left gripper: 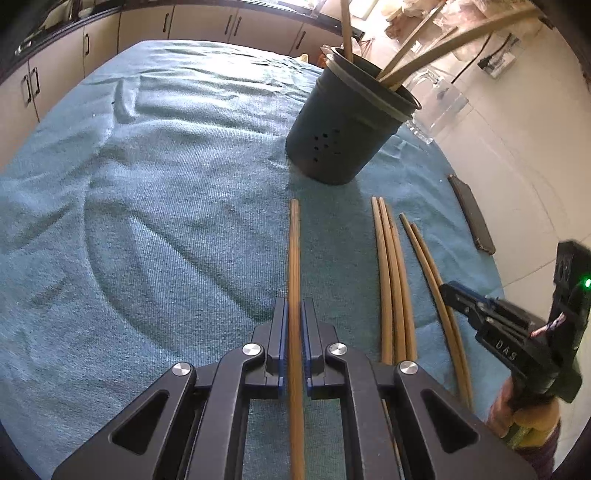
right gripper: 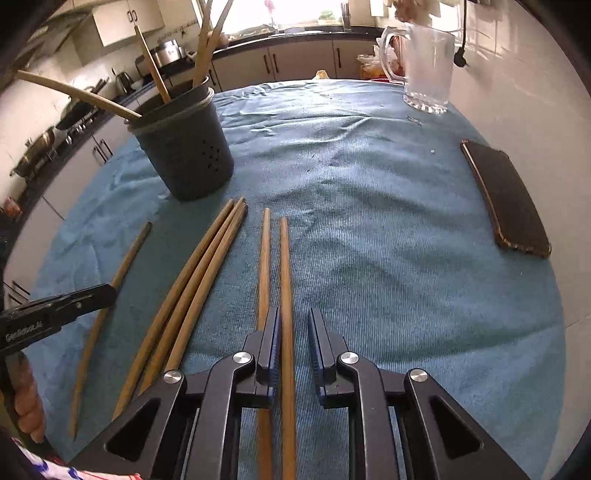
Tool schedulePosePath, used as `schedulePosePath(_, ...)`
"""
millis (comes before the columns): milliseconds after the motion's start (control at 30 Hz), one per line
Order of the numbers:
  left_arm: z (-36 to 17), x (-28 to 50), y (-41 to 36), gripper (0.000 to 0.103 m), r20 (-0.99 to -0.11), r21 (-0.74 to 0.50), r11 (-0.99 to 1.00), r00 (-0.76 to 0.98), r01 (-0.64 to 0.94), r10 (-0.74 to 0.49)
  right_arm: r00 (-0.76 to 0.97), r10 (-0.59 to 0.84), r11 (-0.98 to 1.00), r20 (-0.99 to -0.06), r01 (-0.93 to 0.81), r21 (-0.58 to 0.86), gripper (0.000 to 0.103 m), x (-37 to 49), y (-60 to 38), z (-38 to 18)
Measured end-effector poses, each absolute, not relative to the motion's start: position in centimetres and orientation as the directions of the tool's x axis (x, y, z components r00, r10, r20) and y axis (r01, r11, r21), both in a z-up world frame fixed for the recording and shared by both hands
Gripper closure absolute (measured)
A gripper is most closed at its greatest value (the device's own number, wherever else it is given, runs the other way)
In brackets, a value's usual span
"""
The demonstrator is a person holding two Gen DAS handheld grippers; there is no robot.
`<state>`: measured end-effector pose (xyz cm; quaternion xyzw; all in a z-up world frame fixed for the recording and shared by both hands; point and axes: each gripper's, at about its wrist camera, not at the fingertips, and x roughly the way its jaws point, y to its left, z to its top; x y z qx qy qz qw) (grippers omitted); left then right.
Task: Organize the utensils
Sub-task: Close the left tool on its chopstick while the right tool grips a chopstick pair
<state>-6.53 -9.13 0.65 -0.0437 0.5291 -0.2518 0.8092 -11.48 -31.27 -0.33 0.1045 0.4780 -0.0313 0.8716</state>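
A blue-green towel cloth (left gripper: 147,221) covers the worktop, and on it stands a dark round plastic holder with small holes (left gripper: 343,133). A few long wooden sticks (left gripper: 424,55) already lean inside the holder. More brown wooden chopsticks lie flat on the cloth in front of it. The left gripper (left gripper: 294,314) has its jaws clenched on one single wooden chopstick (left gripper: 293,251), which runs straight ahead toward the holder and stops a little short of it. To the right of it lie three chopsticks close together (left gripper: 391,277), and further right a pair of two more (left gripper: 432,280). The right gripper (right gripper: 294,325) sits over that pair. The right chopstick of the pair (right gripper: 286,277) lies between its jaws, touching the left jaw, while the right jaw stands apart from it, so the jaws are released and not squeezing. The other chopstick of the pair (right gripper: 264,258) runs just outside the left jaw. In the right wrist view a clear glass jug (right gripper: 424,66) stands at the far edge of the cloth, and a flat dark phone (right gripper: 506,195) lies on the right side. Part of a hand (right gripper: 29,398) shows low on the left, under the other gripper. Pale kitchen cupboards (left gripper: 207,22) stand behind the worktop.
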Motion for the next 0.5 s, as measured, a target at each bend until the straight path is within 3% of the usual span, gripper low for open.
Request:
schedulePosePath(200,0.8,-6.0,-10.0,0.096,-0.853,-0.297,0.883,0.315,0.365,-0.417,0.507,-0.018,0.992,-0.862,0.118,0.049,0.087,-9.9,-30.3,-0.2)
schedulePosePath(500,1.3,-3.2,-12.0,0.096,-0.890,-0.245,0.908,0.292,0.339,-0.349,0.477,-0.028,0.994,-0.879,0.104,0.025,0.087,-8.1,-30.4,-0.1)
